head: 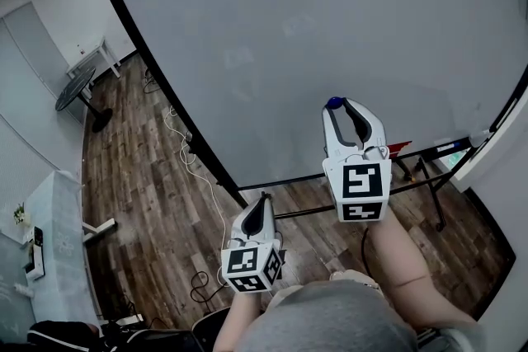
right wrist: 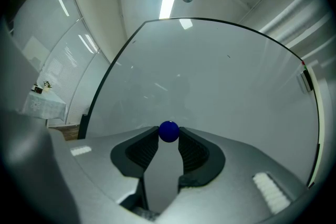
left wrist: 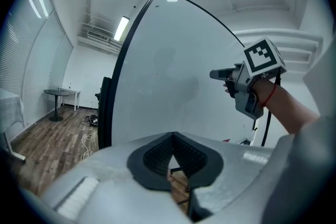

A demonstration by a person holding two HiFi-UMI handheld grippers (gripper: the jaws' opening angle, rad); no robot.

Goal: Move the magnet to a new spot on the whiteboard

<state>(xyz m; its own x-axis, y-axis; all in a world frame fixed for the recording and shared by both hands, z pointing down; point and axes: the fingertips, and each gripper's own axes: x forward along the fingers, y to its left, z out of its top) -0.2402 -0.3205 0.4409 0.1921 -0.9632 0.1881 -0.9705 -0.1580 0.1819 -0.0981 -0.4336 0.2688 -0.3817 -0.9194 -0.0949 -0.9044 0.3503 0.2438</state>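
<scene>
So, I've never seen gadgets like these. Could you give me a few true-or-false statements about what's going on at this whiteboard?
1. The right gripper has a small blue ball-shaped magnet pinched between its jaw tips. True.
2. The left gripper is holding a second magnet. False: its jaws are together with nothing between them.
3. In the head view, the left gripper sits lower and nearer the person than the right one. True.
4. The whiteboard is filled with writing. False: it is almost blank, with only faint smudges.
5. The floor beside the whiteboard is carpeted. False: it is wood-look flooring with cables lying on it.
</scene>
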